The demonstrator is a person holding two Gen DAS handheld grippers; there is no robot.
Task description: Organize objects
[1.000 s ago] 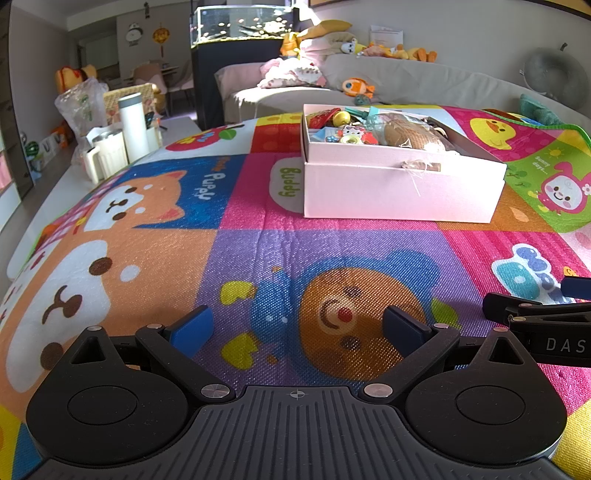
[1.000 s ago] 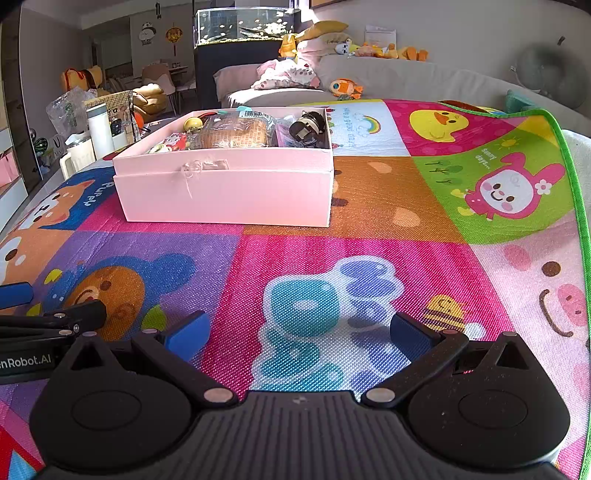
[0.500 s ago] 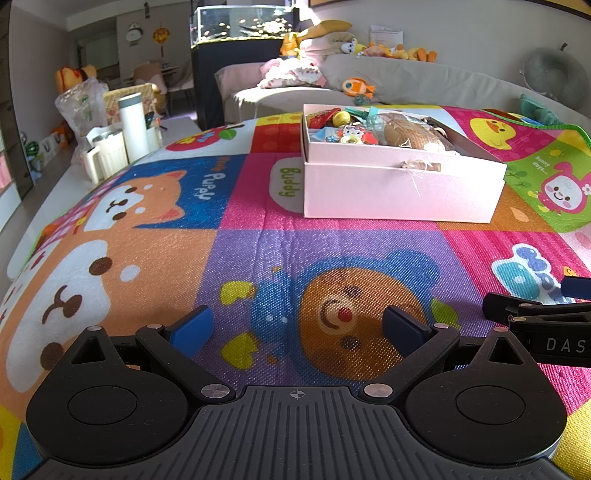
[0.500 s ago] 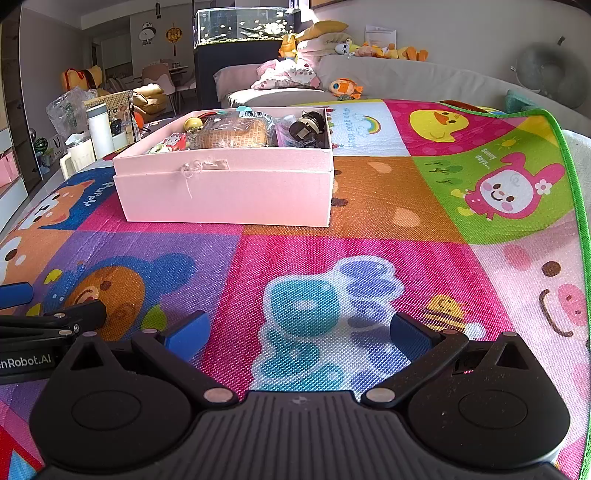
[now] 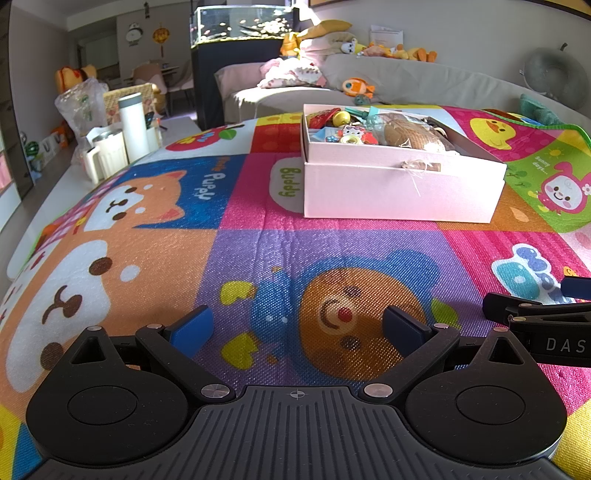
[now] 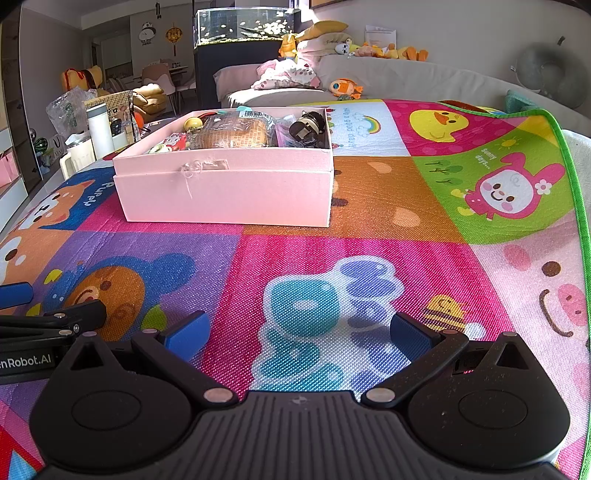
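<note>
A pink open box (image 5: 399, 192) stands on the colourful play mat (image 5: 229, 258), also in the right wrist view (image 6: 225, 195). It holds several small toys, a brown bagged item (image 6: 232, 134) and a black round object (image 6: 304, 127). My left gripper (image 5: 297, 326) is open and empty, low over the mat's bear picture, well short of the box. My right gripper (image 6: 299, 330) is open and empty over the mat to the right of the left one. Each gripper's side shows in the other's view.
White cups and a white bottle (image 5: 133, 125) stand beyond the mat's left edge. A grey sofa (image 5: 424, 81) with plush toys and a fish tank (image 5: 240, 26) lie behind the box. The mat's green edge (image 6: 576, 192) runs along the right.
</note>
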